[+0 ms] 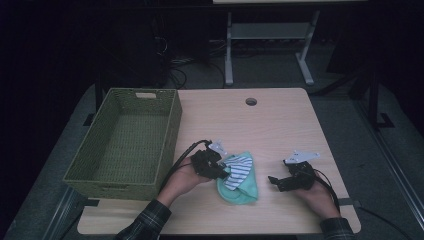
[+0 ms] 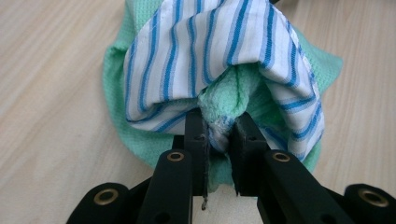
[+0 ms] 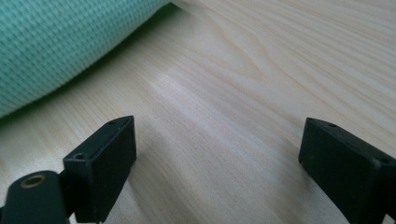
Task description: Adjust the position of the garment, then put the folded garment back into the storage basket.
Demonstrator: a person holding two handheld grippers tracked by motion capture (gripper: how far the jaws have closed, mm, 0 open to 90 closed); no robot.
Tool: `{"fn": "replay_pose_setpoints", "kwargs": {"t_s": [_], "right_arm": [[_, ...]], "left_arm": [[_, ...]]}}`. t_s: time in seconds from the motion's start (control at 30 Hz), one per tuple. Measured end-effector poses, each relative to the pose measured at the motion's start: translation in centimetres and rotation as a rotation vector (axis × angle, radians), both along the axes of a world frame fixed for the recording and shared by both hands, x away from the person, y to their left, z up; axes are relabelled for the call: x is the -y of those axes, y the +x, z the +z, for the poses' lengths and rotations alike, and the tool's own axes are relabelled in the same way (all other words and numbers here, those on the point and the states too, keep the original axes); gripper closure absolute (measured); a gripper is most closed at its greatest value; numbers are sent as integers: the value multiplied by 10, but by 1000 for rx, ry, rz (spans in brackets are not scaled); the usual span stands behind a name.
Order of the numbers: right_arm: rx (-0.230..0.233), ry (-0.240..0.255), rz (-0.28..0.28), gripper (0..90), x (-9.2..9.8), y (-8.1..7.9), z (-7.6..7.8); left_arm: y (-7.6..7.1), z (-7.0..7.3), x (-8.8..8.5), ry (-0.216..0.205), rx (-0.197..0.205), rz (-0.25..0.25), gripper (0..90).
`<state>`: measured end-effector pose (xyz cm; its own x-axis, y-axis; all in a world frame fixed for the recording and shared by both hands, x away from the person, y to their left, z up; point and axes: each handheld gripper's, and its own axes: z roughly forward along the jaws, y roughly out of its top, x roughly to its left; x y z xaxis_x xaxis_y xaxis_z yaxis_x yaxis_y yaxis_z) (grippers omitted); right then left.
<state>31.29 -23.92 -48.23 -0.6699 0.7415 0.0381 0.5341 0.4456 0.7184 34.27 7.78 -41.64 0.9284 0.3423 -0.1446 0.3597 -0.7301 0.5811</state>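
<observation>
A green cloth (image 1: pixel 242 190) lies on the table with a blue-and-white striped cloth (image 1: pixel 238 170) folded over it. My left gripper (image 1: pixel 223 170) is at their left edge, shut on a bunched fold of the green cloth (image 2: pixel 224 100) and the striped cloth (image 2: pixel 205 51), which drapes over its jaws. My right gripper (image 1: pixel 274 180) rests low over the bare table to the right of the cloths, open, with nothing between its fingers (image 3: pixel 105 163). The green cloth's edge (image 3: pixel 51 46) shows in the right gripper view's upper left.
A green woven basket (image 1: pixel 170 127) stands with nothing in it at the table's left side. A round cable hole (image 1: pixel 251 101) sits near the far edge. The wooden tabletop (image 1: pixel 280 130) stretches behind the cloths. Desk legs and cables stand beyond on the floor.
</observation>
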Motion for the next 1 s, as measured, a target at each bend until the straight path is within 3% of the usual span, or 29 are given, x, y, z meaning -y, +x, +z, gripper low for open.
{"fn": "replay_pose_setpoints", "kwargs": {"t_s": [0.37,0.7,0.8,1.0], "right_arm": [[0,0,0,109,0,0,0],[1,0,0,109,0,0,0],[1,0,0,109,0,0,0],[0,0,0,108,0,0,0]], "left_arm": [[0,23,-12,-47,2,22,784],[2,47,-15,-52,33,34,784],[2,42,-14,-38,31,29,782],[-1,17,-8,-8,4,23,782]]}}
